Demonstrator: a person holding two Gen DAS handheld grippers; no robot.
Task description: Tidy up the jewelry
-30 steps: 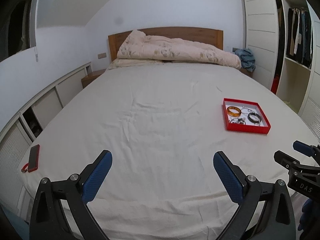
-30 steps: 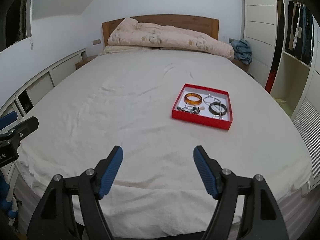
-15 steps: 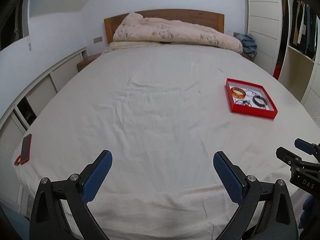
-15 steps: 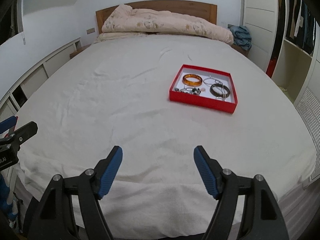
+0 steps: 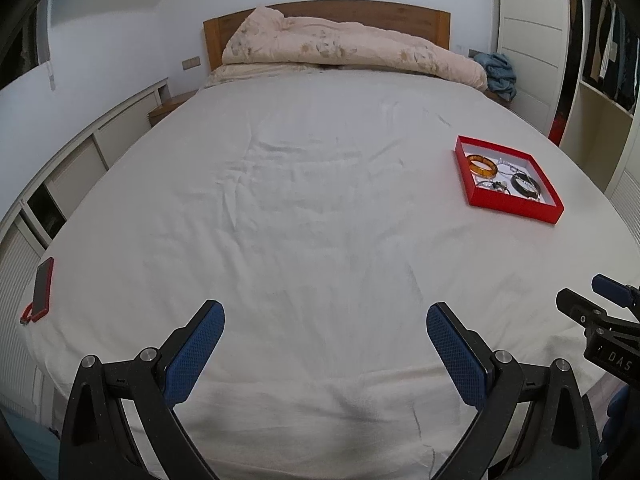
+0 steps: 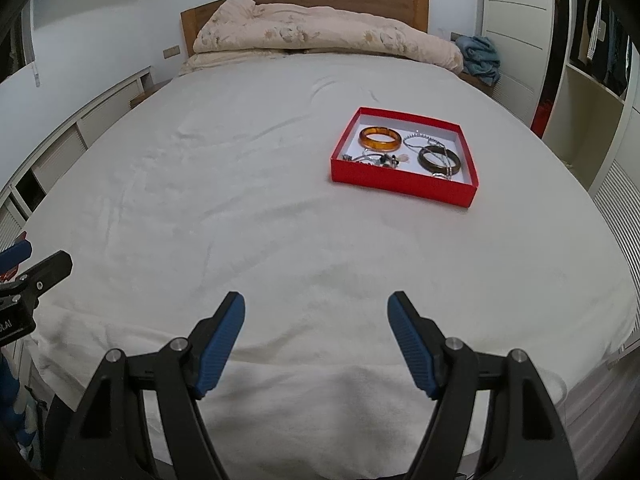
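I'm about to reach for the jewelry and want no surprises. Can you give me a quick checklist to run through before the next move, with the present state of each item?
1. Right gripper open, nothing between its fingers: ok.
2. Left gripper open and empty: ok.
3. Red box uncovered, flat on the bed sheet: ok.
4. Amber bangle lying free, apart from the dark bangle: ok.
5. Chains untangled from each other: cannot tell.
6. Bare sheet between right gripper and box: ok.
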